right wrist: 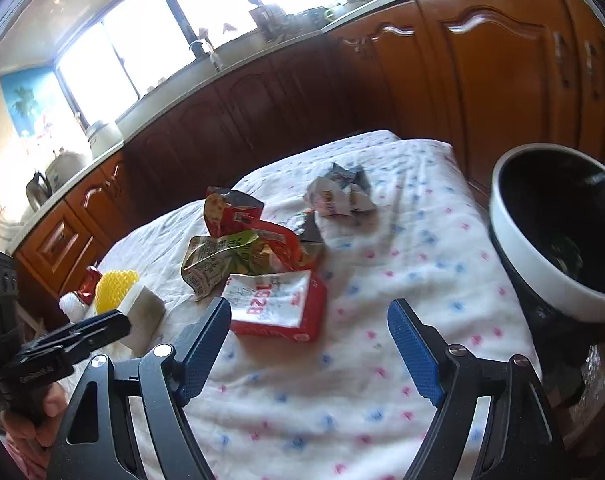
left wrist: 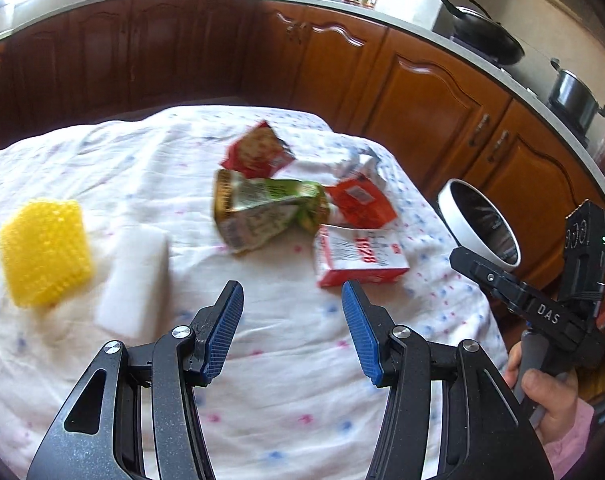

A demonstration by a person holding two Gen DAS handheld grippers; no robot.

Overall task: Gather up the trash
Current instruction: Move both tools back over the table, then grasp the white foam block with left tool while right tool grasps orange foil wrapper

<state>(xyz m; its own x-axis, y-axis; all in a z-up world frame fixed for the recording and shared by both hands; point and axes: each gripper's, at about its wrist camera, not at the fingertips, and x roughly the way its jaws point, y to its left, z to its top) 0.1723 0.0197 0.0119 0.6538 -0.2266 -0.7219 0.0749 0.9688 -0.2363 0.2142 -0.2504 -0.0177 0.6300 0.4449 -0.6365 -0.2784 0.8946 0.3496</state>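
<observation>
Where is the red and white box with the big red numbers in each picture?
Left wrist: the red and white box lies right of centre, just beyond the left gripper.
Right wrist: the box lies centre-left, beyond the right gripper.
Shared landmark: the bin.

The left gripper (left wrist: 292,292) points forward with its two blue-padded fingers (left wrist: 226,324) spread wide apart and nothing between them. The right gripper (right wrist: 308,320) points forward the same way, its jaws also parted wide and holding nothing. In the left wrist view, the right hand (left wrist: 542,396) wraps around the handle of the right gripper, a pink sleeve at the wrist. In the right wrist view, the left hand (right wrist: 38,420) grips the other handle at the lower left.
</observation>
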